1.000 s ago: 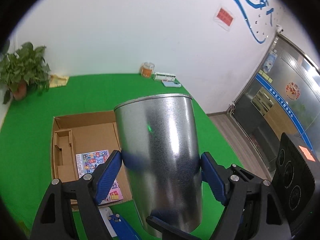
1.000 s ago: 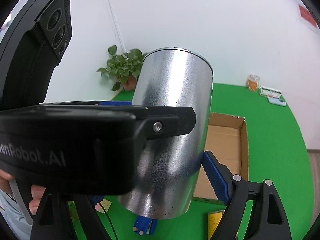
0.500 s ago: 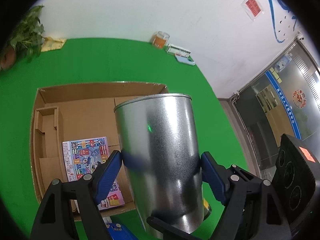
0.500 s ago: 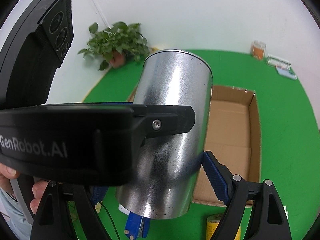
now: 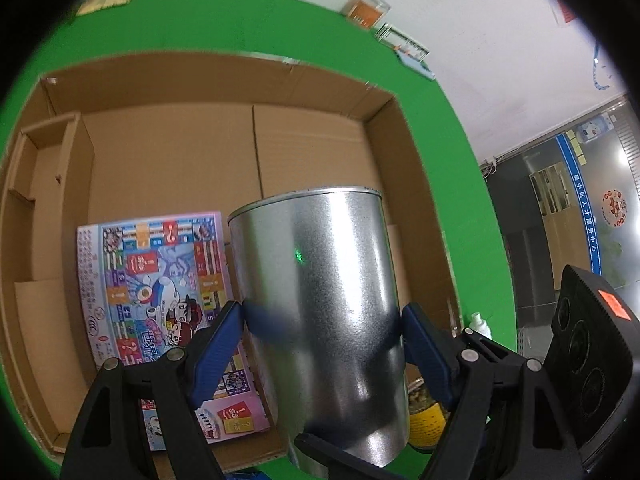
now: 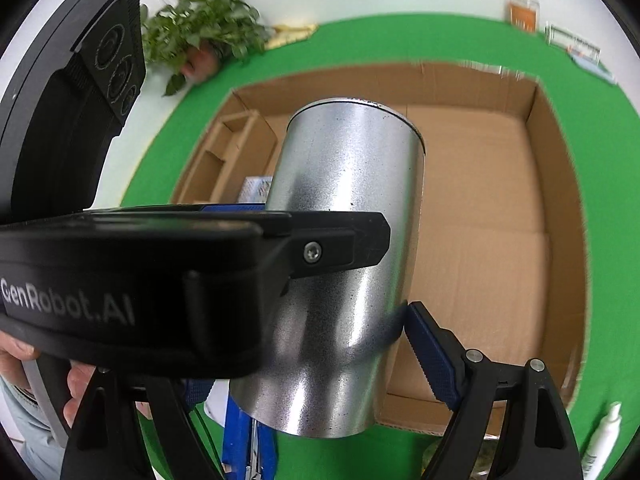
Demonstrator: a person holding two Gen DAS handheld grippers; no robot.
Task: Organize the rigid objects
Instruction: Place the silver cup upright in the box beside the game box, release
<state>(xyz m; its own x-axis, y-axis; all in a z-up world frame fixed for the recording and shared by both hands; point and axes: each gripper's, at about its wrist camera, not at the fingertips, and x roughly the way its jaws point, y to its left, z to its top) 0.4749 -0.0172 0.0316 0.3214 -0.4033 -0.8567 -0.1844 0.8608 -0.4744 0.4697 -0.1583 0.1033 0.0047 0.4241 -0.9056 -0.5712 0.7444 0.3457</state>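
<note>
**Metal can held over the open box**

Green cloth surrounds the cardboard box [image 5: 384, 128]. From the left wrist view, the left gripper [image 5: 322, 344] is clamped on the metal can [image 5: 320, 300], its long axis near upright, beside the colourful board [image 5: 160, 288]; bare floor stretches behind.

From the right wrist view, the right gripper [image 6: 304, 344] also pinches the can [image 6: 344, 240], rim tilted toward the box's far wall [image 6: 360, 76].

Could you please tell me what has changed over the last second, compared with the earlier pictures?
Both grippers have carried the metal can forward and over the cardboard box, which now fills most of both views instead of lying farther off. The grip is unchanged: the left gripper and right gripper stay clamped on the can, and the colourful booklet still lies in the box.
</note>
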